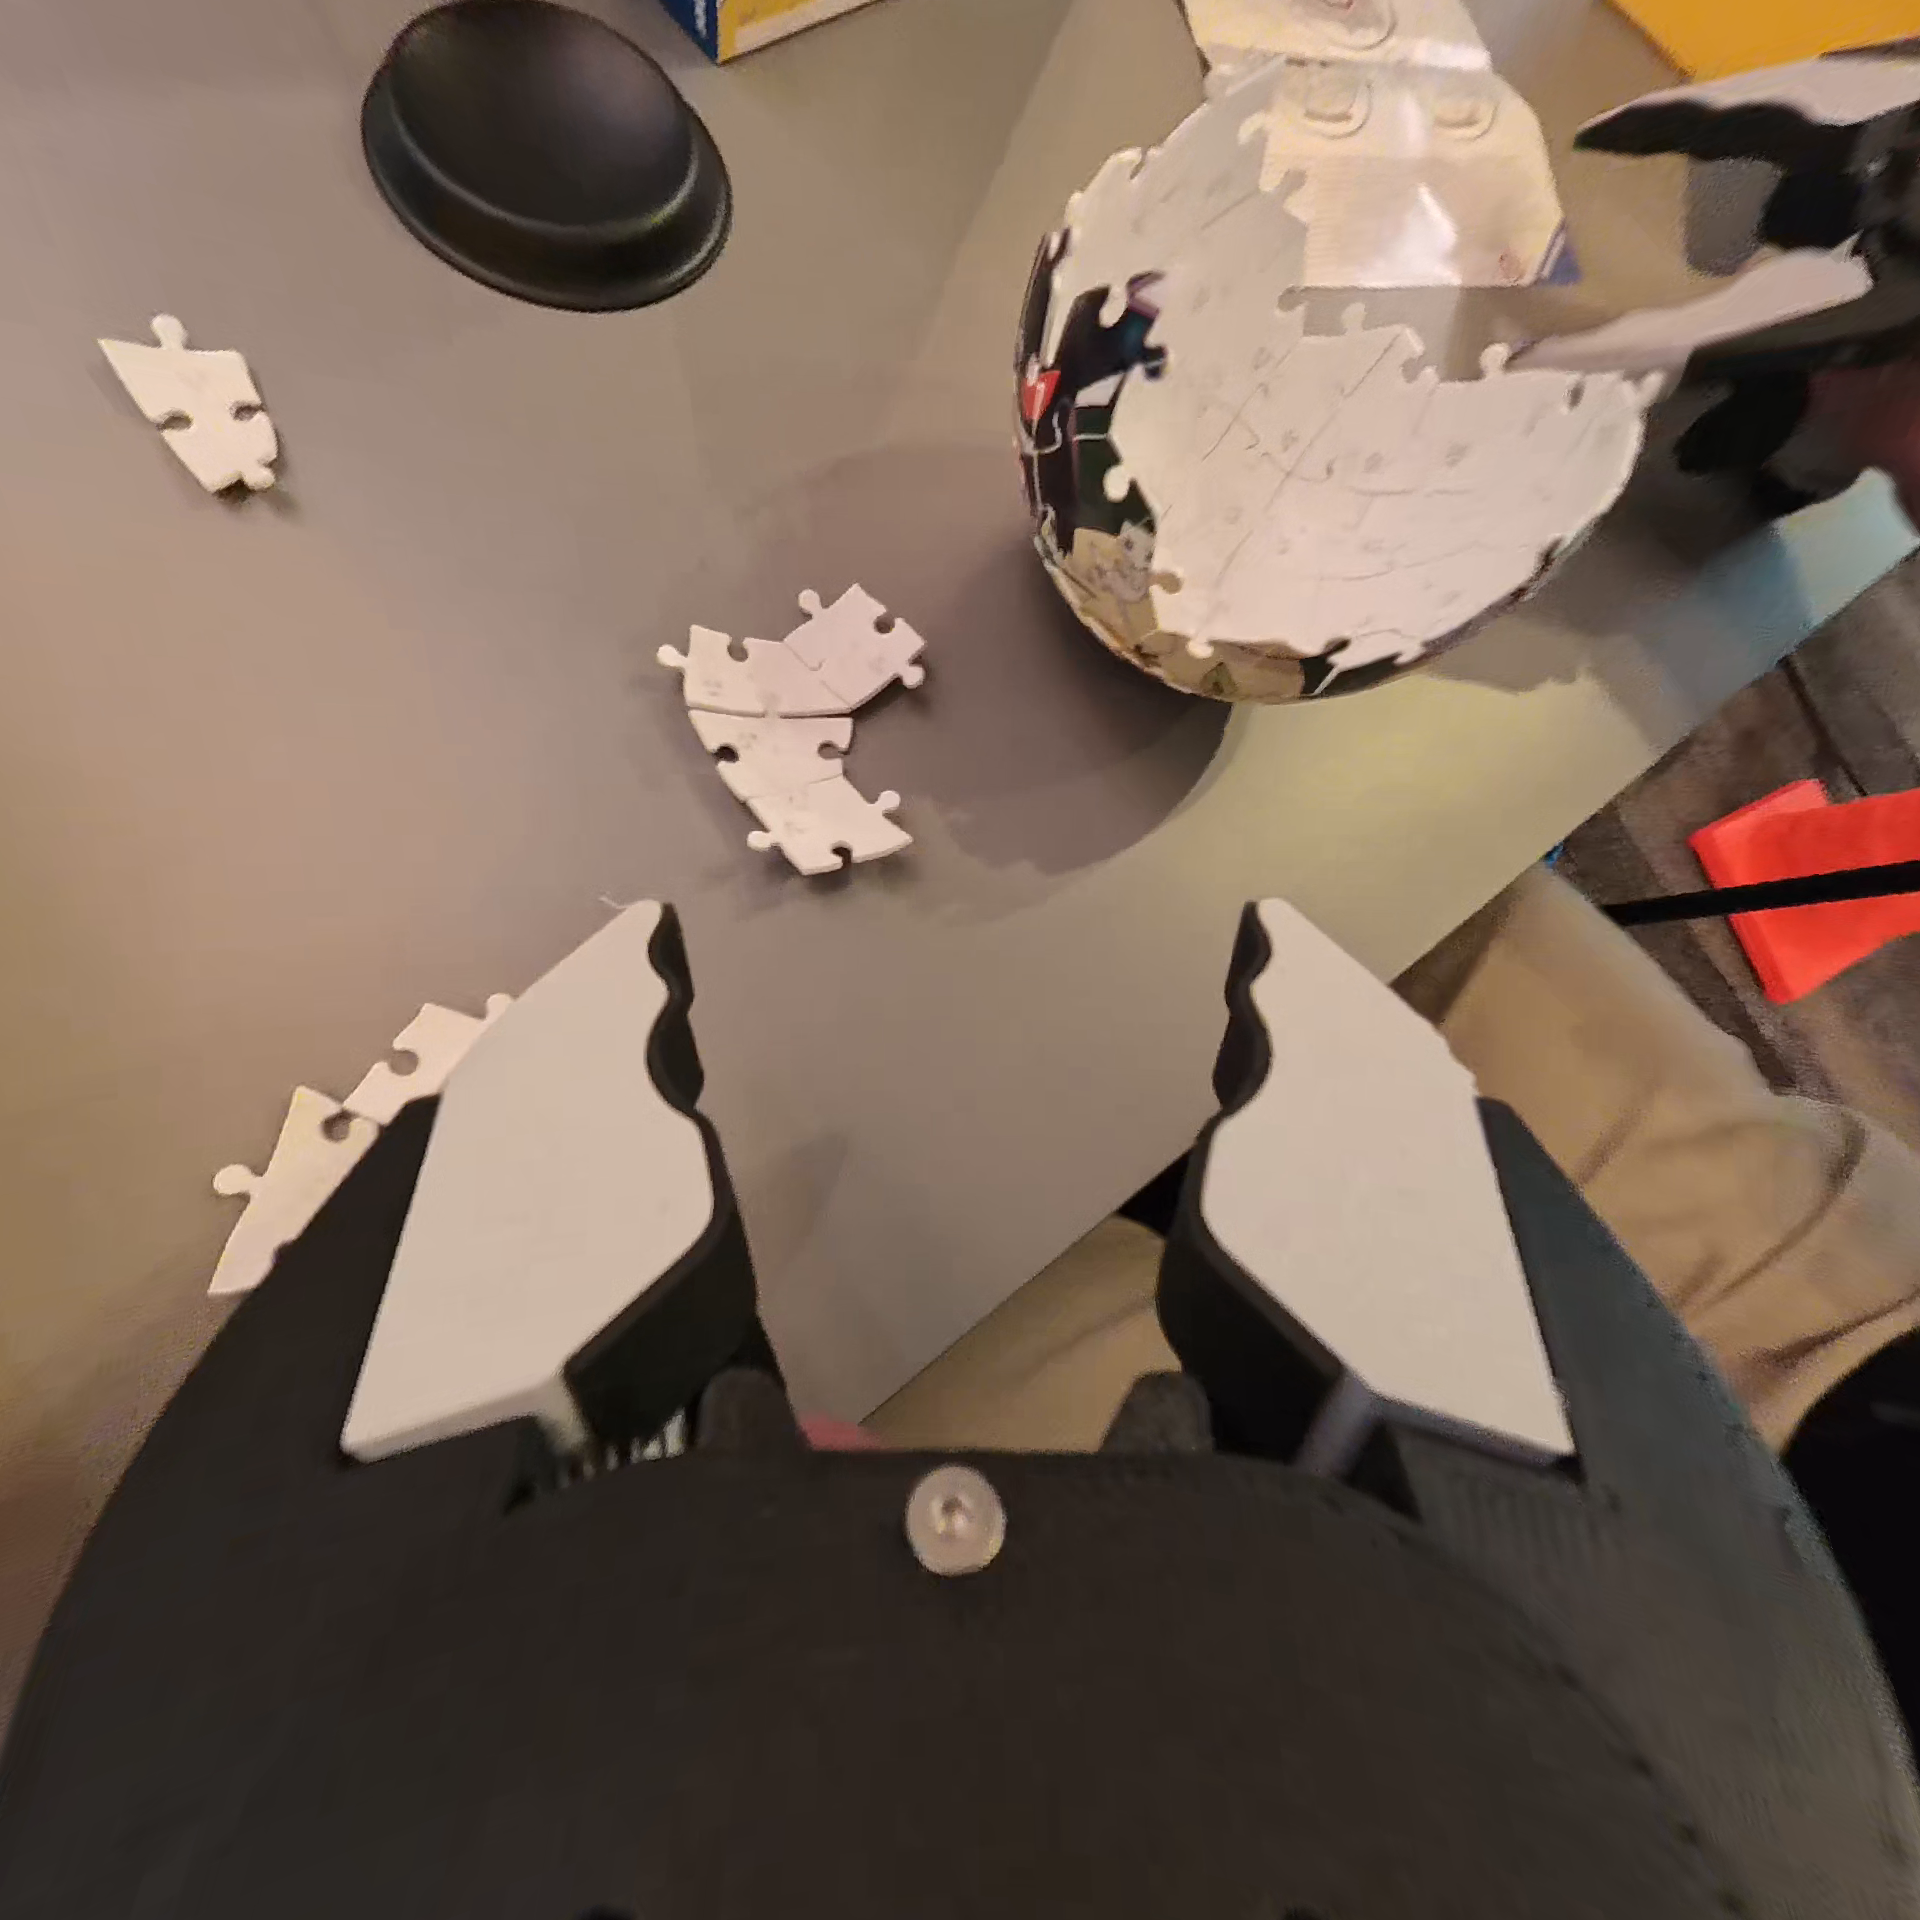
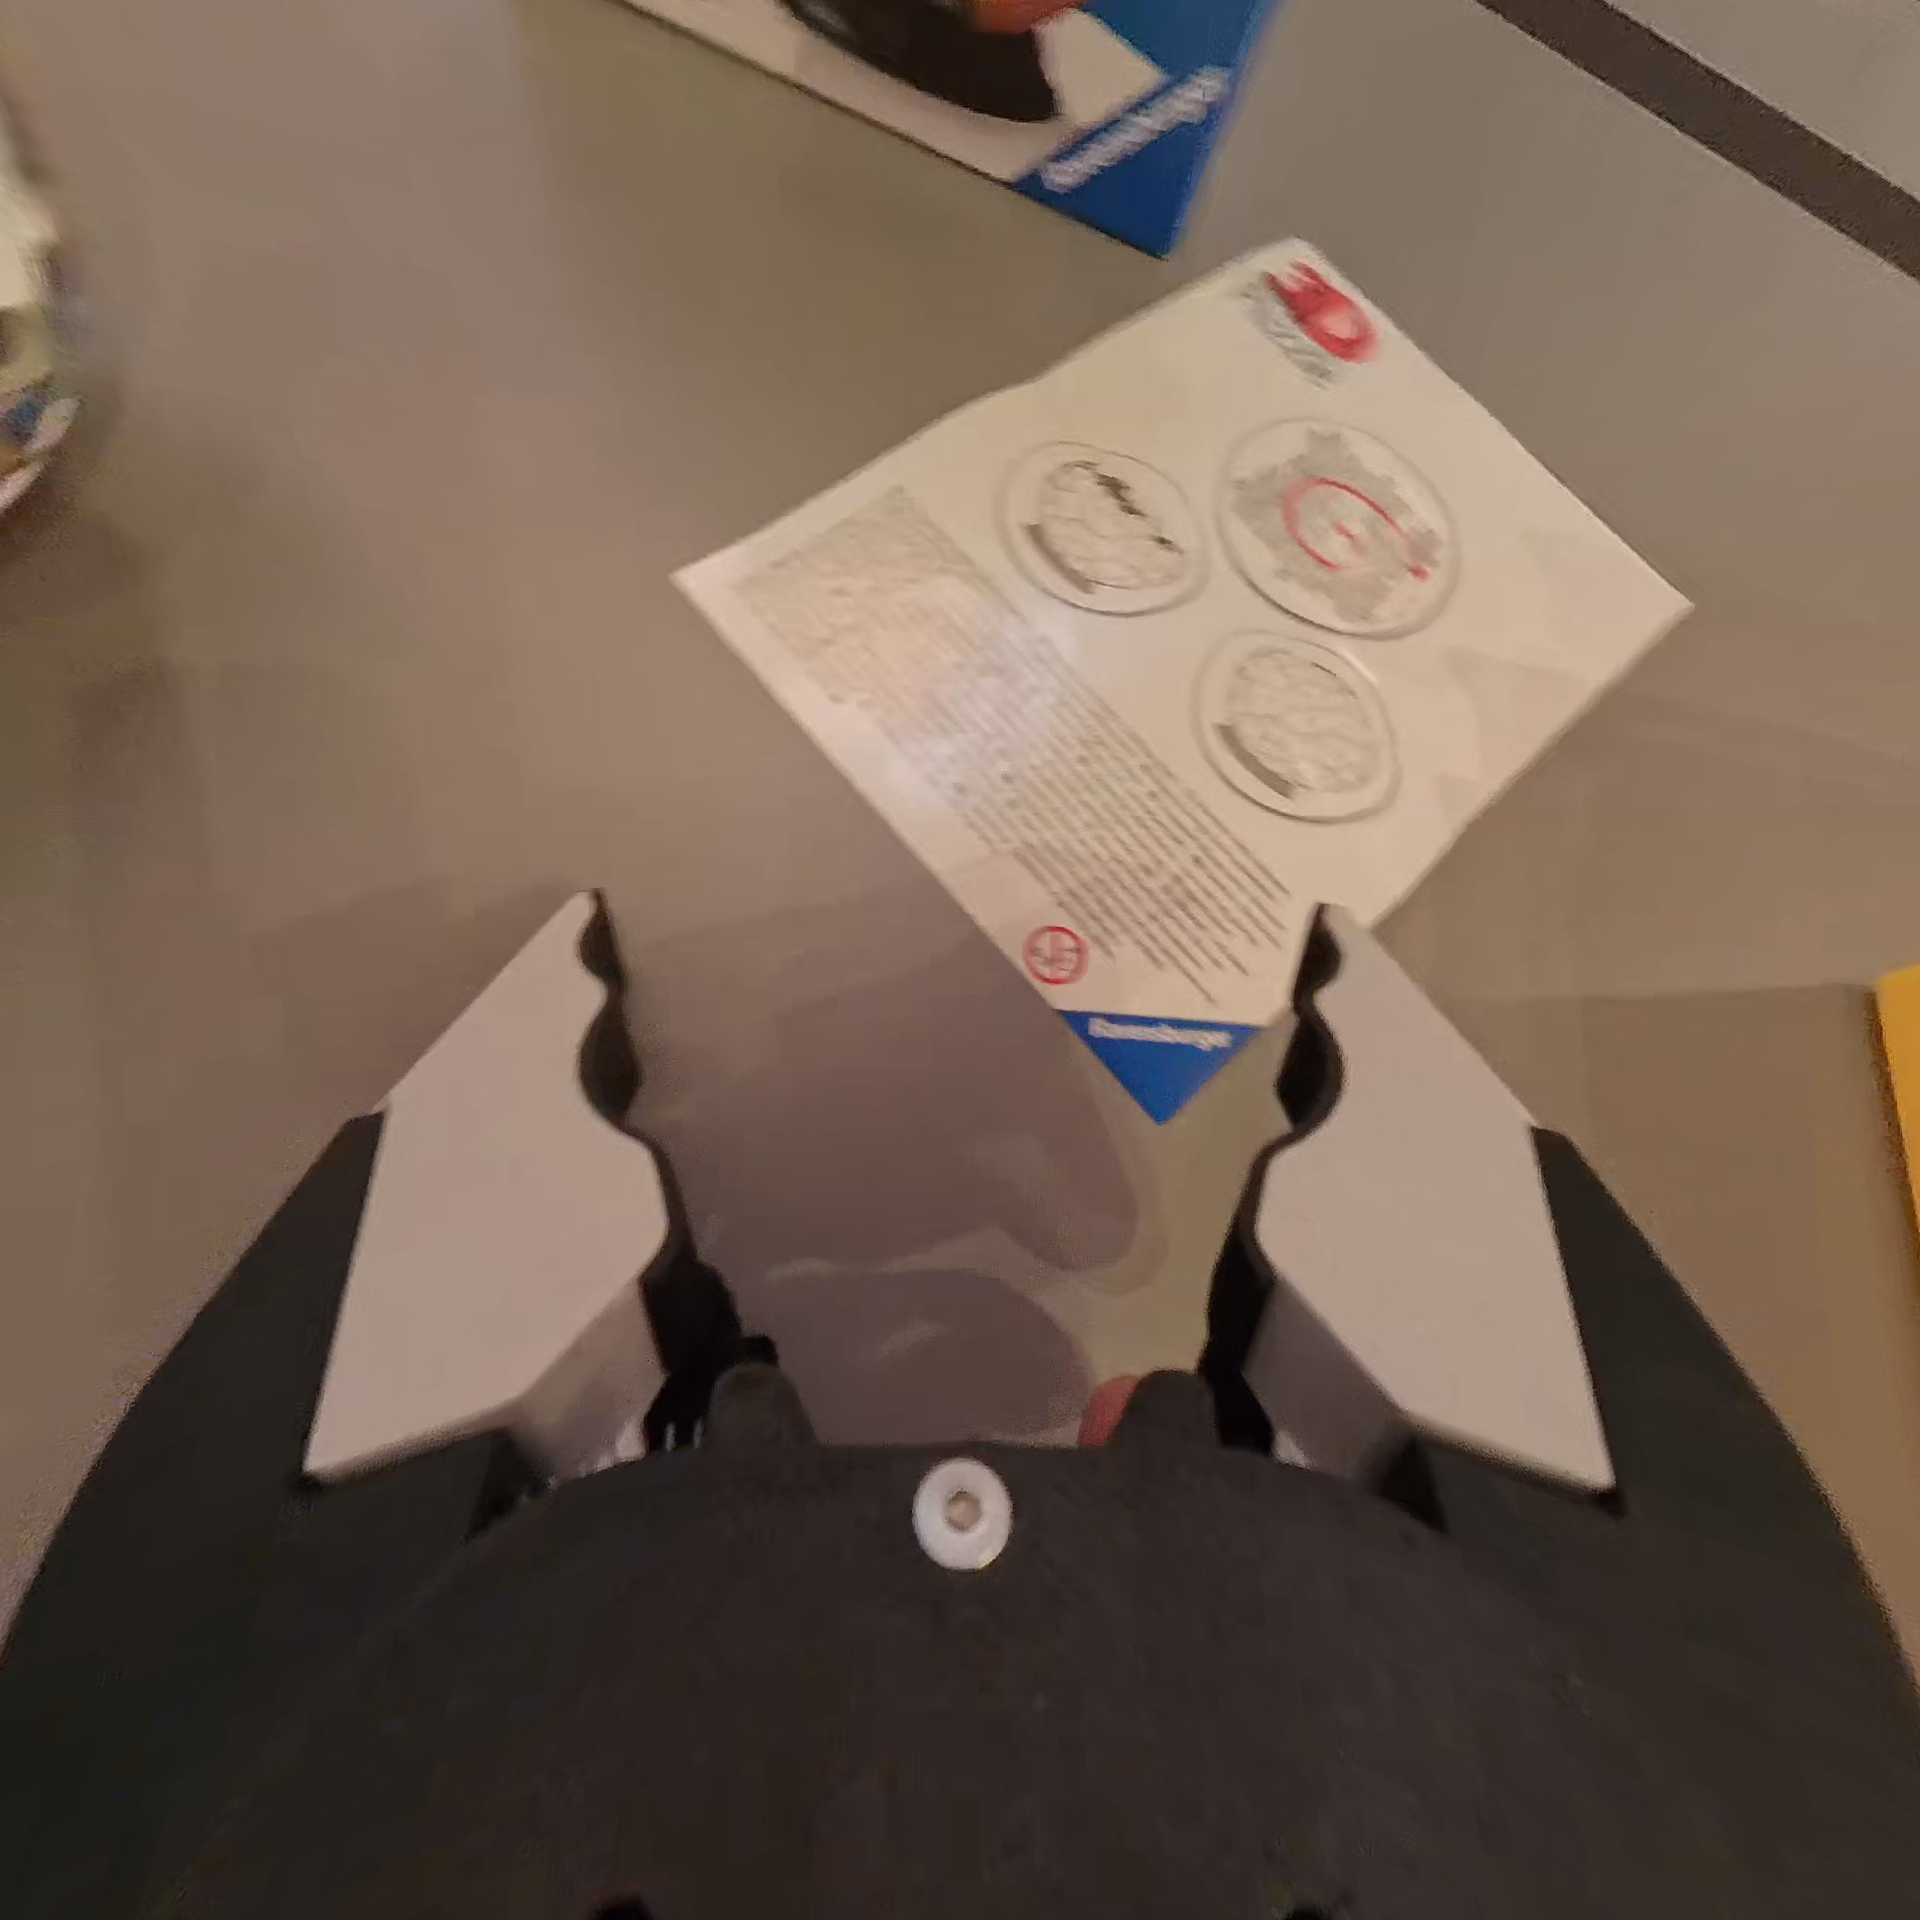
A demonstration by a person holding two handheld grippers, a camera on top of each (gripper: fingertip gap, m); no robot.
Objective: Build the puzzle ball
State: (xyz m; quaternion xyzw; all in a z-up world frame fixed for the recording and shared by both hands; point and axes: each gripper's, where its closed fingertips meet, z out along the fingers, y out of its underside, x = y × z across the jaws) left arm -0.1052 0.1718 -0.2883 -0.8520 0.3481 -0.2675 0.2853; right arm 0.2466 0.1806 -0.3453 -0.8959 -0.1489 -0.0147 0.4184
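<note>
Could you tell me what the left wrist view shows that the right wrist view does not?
Only the left wrist view shows the half-built puzzle ball in full, the joined cluster of white pieces, other loose pieces, and the black domed stand. Only the right wrist view shows the whole instruction sheet, lying flat beyond the right gripper. Both show the grey table, the blue-edged box, and their own gripper with jaws open and empty, as with the left gripper.

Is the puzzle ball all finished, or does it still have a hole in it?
Not finished. The puzzle ball is open at the top with a jagged rim, and loose joined pieces lie on the table.
</note>
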